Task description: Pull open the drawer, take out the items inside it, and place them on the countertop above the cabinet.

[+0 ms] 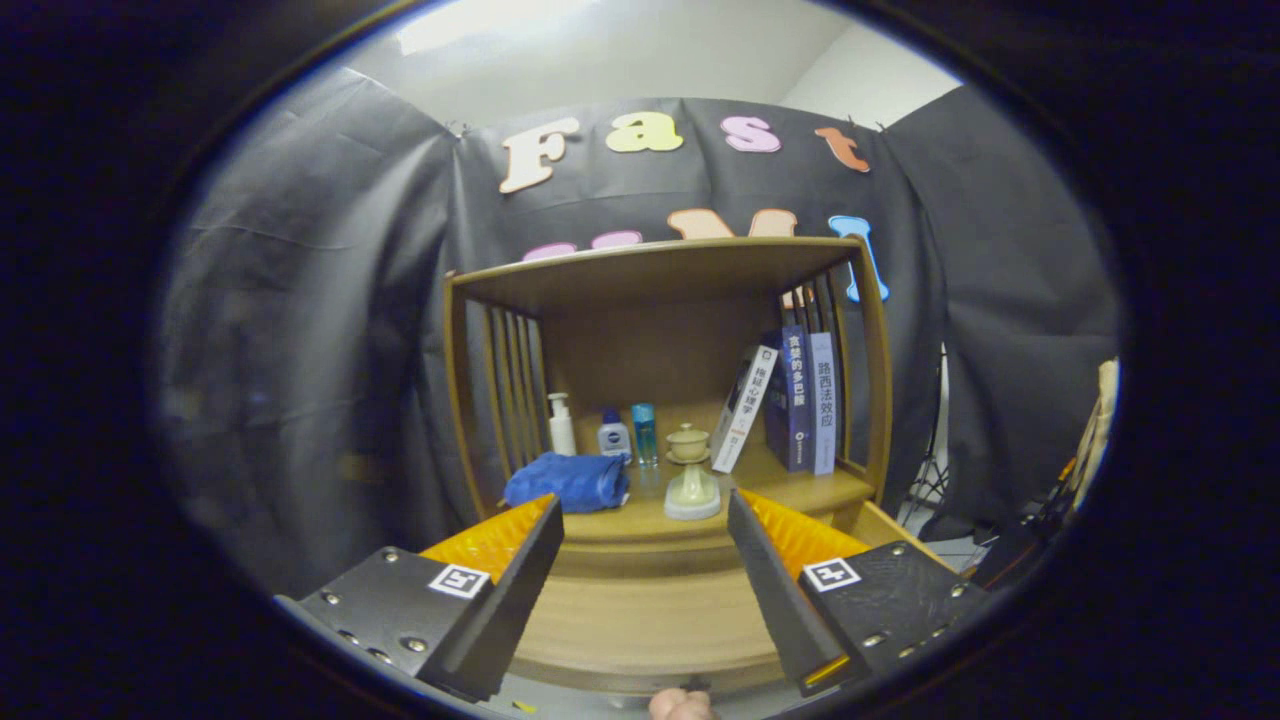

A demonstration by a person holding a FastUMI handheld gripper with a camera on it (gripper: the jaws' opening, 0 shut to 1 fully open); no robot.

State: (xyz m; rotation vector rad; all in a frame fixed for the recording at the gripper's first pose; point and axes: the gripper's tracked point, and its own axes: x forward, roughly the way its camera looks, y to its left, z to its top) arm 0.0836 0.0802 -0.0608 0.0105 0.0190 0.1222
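My gripper [645, 500] is open, with nothing between its fingers. It faces a wooden cabinet [660, 270]. Just beyond the fingertips lies the cabinet's countertop [640, 528]. Below it, a pale wooden drawer front [640, 625] spans the gap between my fingers and looks closed, so its inside is hidden. A small pinkish thing [680, 705] shows under the drawer front; I cannot tell what it is.
On the countertop lie a folded blue cloth [570, 482], a white pump bottle [562, 425], two small bottles [630, 432], a pale ceramic jar on a stand [691, 475] and several books [800, 400] leaning at the right. Slatted sides and a wooden top enclose that space.
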